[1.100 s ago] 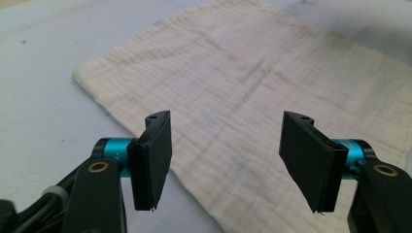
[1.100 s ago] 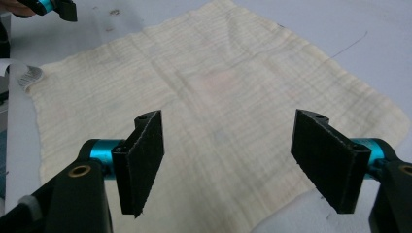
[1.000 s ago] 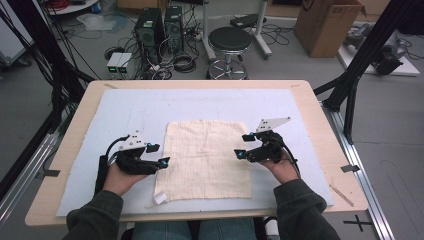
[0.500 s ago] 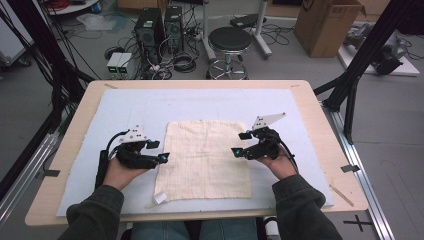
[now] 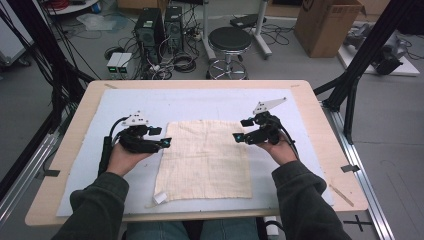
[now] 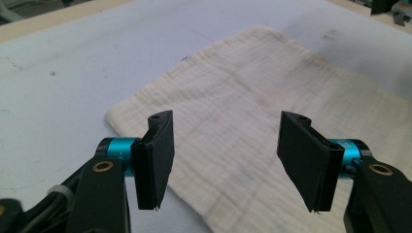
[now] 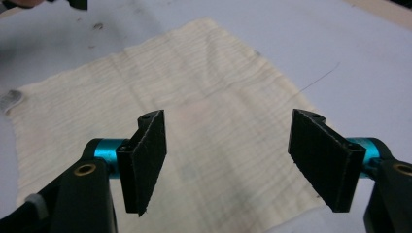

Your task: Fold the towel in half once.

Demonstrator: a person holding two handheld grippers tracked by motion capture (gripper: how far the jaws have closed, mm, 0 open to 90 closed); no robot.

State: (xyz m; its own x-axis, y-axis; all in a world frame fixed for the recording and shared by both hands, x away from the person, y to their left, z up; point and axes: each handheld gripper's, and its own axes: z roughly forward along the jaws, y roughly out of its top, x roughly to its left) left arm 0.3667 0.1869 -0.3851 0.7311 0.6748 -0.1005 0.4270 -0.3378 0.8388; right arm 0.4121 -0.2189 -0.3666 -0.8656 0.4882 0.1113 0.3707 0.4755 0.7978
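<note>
Your left gripper (image 5: 161, 143) is released, jaws wide apart with nothing between them, hovering at the cloth's (image 5: 205, 160) left edge near its far left corner. In the left gripper view the pads (image 6: 155, 158) stand clear above the cloth (image 6: 252, 126), which spreads out below and beyond them. Your right gripper (image 5: 239, 136) is likewise released and empty, held above the cloth's right edge near the far right corner; in the right gripper view the cloth (image 7: 194, 111) lies flat under the parted pads (image 7: 145, 160). Both grippers point inward, toward each other across the cloth. The cloth is cream, roughly square, lying flat in the middle of the pale blue mat (image 5: 200, 102) on the table (image 5: 320, 125), nearer your side, with a small white tag (image 5: 160, 197) at its near left corner.
</note>
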